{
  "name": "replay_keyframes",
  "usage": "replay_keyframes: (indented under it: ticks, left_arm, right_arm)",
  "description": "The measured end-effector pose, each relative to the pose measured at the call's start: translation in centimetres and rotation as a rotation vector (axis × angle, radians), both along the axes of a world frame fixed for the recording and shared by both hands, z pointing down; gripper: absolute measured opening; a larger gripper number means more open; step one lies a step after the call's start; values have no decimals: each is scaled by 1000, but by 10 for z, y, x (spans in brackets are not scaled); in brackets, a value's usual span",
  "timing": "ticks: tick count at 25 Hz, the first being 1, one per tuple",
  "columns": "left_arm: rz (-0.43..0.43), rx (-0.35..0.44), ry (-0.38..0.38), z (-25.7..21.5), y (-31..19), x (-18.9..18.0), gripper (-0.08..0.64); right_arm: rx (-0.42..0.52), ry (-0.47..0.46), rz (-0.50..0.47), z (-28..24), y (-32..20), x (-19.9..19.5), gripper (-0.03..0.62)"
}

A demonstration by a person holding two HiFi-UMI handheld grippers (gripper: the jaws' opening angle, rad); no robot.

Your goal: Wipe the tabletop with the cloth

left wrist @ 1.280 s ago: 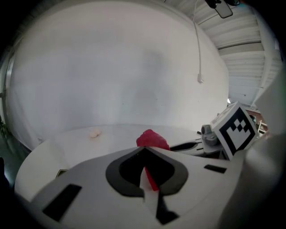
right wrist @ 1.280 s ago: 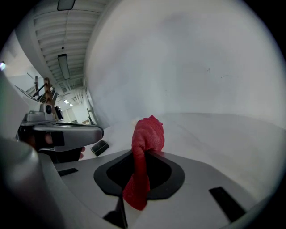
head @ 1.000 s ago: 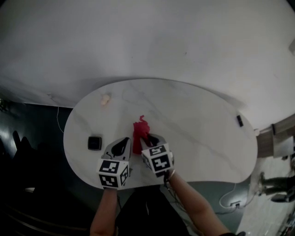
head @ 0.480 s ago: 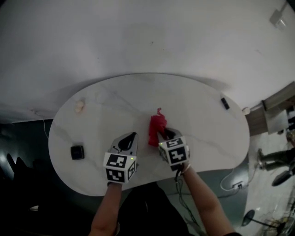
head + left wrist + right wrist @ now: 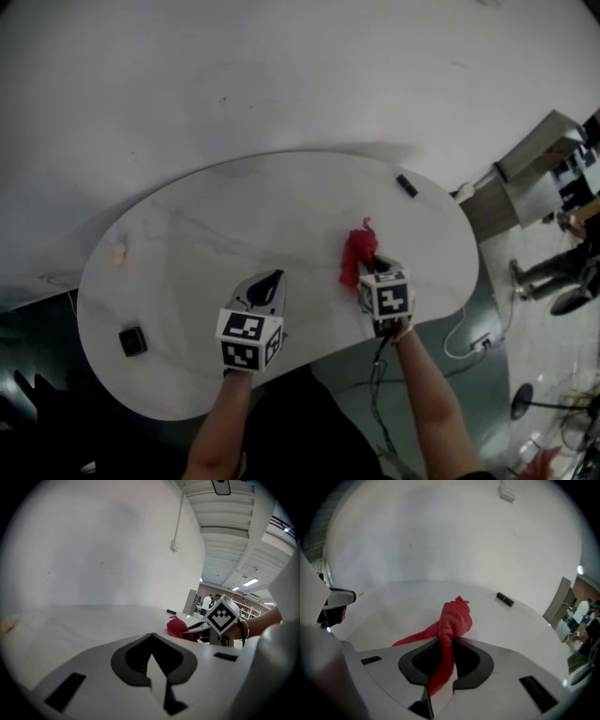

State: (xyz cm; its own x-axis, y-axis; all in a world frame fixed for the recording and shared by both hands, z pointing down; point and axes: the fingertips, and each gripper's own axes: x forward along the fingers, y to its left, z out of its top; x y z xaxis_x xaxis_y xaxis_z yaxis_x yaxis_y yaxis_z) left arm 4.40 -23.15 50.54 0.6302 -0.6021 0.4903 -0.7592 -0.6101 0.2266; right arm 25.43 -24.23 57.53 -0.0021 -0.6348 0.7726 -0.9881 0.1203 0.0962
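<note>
In the head view the red cloth (image 5: 359, 255) lies bunched on the white tabletop (image 5: 234, 225), at about 4 o'clock from the table's middle and near its front edge. The right gripper (image 5: 369, 271) comes in at the cloth from 5 o'clock, low enough to press the bunch against the surface, which suits a wiping stroke. The left gripper (image 5: 270, 280) sits around 6 o'clock, well apart from the cloth, probably parked out of the wiping path. A small black square (image 5: 132, 340) rests at 8 o'clock and a black bar (image 5: 406, 185) at 1 o'clock, both clear of the cloth. In the left gripper view the jaws are drawn together with nothing between them, and the cloth (image 5: 177, 628) shows at 2 o'clock beside the other tool. In the right gripper view the jaws are clamped on a twisted tail of the cloth (image 5: 452, 620), whose bulk stands just ahead on the table, so a push would likely drag it along.
</note>
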Motion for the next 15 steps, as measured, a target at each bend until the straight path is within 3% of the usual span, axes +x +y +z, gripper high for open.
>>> replay_keyframes:
  ticks: [3,6,12,15]
  left_arm:
    - [9,11,0,-6,4,4,3]
    - [-6,23,-4,-13,9,-6,3]
    - [-128,38,-11,-20,30,-64,3]
    - [-208,39,-21,-22,45,-103,3]
  right_arm:
    - [-4,32,59,-3,10,21,64]
    - [21,-40,19,-22,15,-10,63]
    - [44,-306,-292,-51,39,-173,64]
    - [24,-375,-449,-53,62,-259,63]
